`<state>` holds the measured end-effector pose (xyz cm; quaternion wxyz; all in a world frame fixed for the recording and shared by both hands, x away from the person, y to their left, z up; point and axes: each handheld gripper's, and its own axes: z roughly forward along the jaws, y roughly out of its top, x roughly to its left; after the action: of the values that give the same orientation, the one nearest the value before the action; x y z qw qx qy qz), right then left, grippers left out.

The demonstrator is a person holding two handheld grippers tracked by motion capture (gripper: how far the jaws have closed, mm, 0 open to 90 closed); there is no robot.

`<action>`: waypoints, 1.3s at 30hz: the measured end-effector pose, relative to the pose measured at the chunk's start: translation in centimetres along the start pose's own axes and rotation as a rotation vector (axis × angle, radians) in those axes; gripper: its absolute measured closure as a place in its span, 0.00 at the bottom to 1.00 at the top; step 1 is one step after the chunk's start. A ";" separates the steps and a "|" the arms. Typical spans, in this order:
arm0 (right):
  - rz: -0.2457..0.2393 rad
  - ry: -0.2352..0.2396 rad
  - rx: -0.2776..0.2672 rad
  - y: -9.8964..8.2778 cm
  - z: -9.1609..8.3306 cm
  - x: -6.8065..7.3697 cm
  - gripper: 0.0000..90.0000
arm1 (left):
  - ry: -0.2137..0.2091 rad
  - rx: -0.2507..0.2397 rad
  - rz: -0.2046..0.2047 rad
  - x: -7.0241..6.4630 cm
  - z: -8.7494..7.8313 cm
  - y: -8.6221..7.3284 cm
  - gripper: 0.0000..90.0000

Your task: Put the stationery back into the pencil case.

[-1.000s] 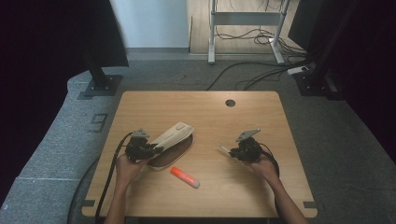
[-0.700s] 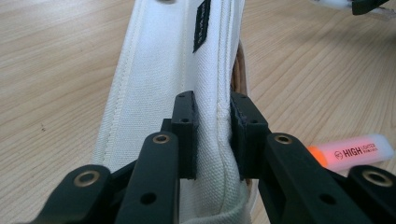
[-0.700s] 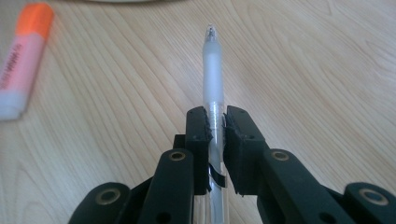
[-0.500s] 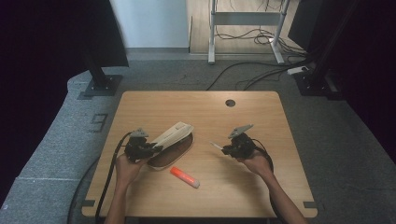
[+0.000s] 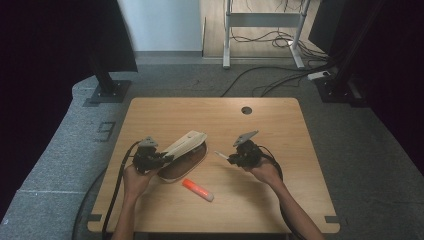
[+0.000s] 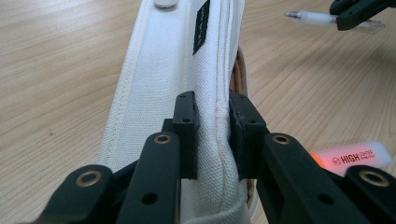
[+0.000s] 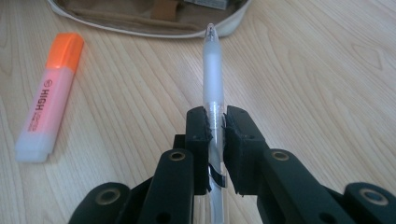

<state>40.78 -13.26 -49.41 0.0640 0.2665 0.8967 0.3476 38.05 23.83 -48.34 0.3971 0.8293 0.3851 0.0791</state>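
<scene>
A white canvas pencil case (image 5: pixel 184 149) with a brown inside lies open on the wooden table (image 5: pixel 210 112). My left gripper (image 5: pixel 161 158) is shut on its raised white flap (image 6: pixel 205 70), pinching the fabric edge between both pads. My right gripper (image 5: pixel 228 159) is shut on a clear white pen (image 7: pixel 212 93), whose tip points toward the case's opening (image 7: pixel 154 18). The pen (image 5: pixel 220 155) hovers just right of the case. An orange highlighter (image 5: pixel 197 189) lies on the table in front of the case and between the two hands, also seen as a highlighter (image 7: pixel 46 116) left of the pen.
A round cable hole (image 5: pixel 246 110) sits in the table's far side. Beyond the table are grey carpet, black stand bases (image 5: pixel 107 90) and loose cables (image 5: pixel 270 75). The table's right half and near edge offer bare wood.
My right gripper has carried the pen leftward across the table, closer to the pencil case. The left gripper has stayed where it was, holding the flap.
</scene>
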 end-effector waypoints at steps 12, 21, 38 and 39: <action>-0.031 0.031 0.012 2.2 2.1 1.1 0.87 | 0.002 -0.009 0.000 0.0 -0.3 0.1 0.83; -0.056 0.047 0.025 3.6 3.6 1.7 0.87 | 0.004 -0.016 0.002 -0.1 -0.4 0.1 0.84; -0.104 0.057 0.060 6.1 6.7 2.7 0.87 | -0.003 -0.021 0.003 -0.1 -0.6 0.1 0.84; -0.106 0.056 0.061 6.2 6.9 2.8 0.87 | -0.004 -0.021 0.003 -0.1 -0.6 0.1 0.84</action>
<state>43.19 -3.91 -50.26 0.0490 0.2106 0.9212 0.3234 37.82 24.06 -47.86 0.4066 0.8258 0.3820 0.0822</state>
